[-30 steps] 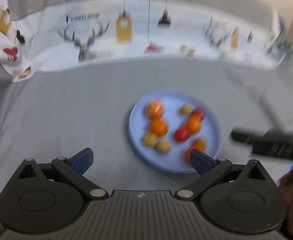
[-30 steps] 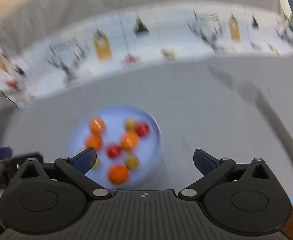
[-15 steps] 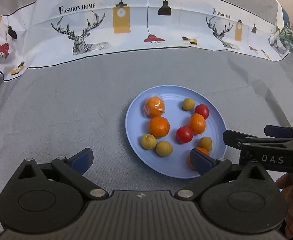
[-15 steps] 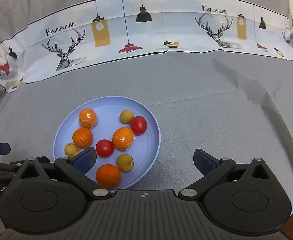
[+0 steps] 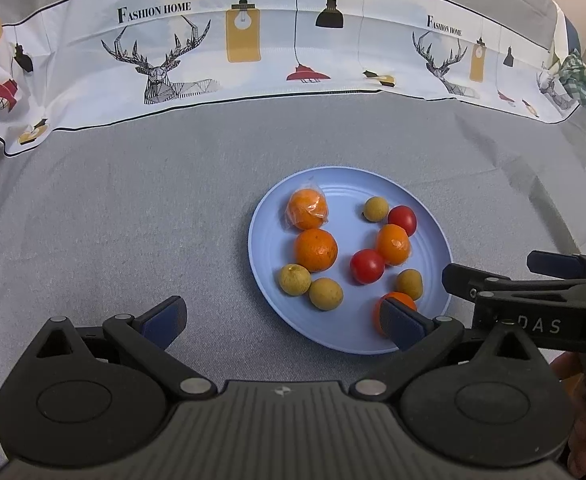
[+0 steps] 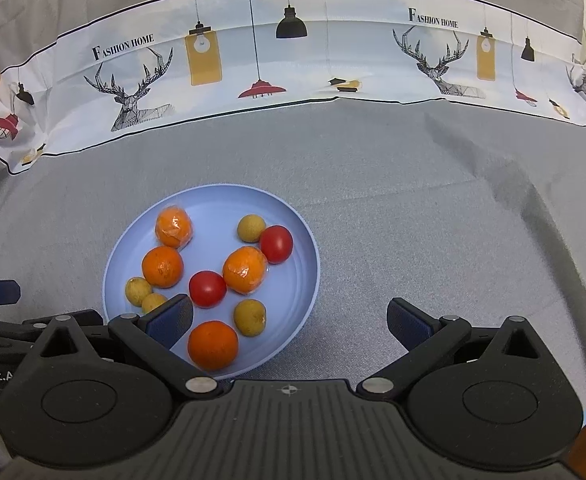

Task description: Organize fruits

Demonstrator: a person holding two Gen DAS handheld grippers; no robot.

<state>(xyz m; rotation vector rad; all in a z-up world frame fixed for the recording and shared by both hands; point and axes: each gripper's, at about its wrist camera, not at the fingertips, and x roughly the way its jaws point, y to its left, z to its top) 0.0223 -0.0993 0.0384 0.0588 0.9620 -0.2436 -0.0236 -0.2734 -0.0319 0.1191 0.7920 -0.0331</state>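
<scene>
All the fruit lies on a pale blue plate (image 5: pixel 433 236) on the grey-clothed worktop (image 5: pixel 133 208): four oranges, two of them in clear wrap, two red tomatoes and four small yellow-brown longans, mixed together rather than grouped by kind. No other dish shows in either view, so this spread fits fruit gathered onto the plate as well as fruit waiting to be sorted; the pictures do not settle which. The left gripper (image 5: pixel 283 322) is spread wide with nothing between its jaws, and the plate sits ahead and to its right, its right fingertip overlapping the nearest orange (image 5: pixel 403 300) in the view. The right gripper (image 6: pixel 289 320) is likewise released and empty, and the plate lies ahead and to its left, with that same nearest orange (image 6: pixel 213 345) just beyond its left fingertip. Each gripper stands about as close to the plate as the other, one on either side, so the near-rim orange is the closest piece for both. The fruits are round, with no long axis or pointing direction to align to; the wrapped orange (image 6: pixel 174 227) at the far rim shows only a twist of film.
</scene>
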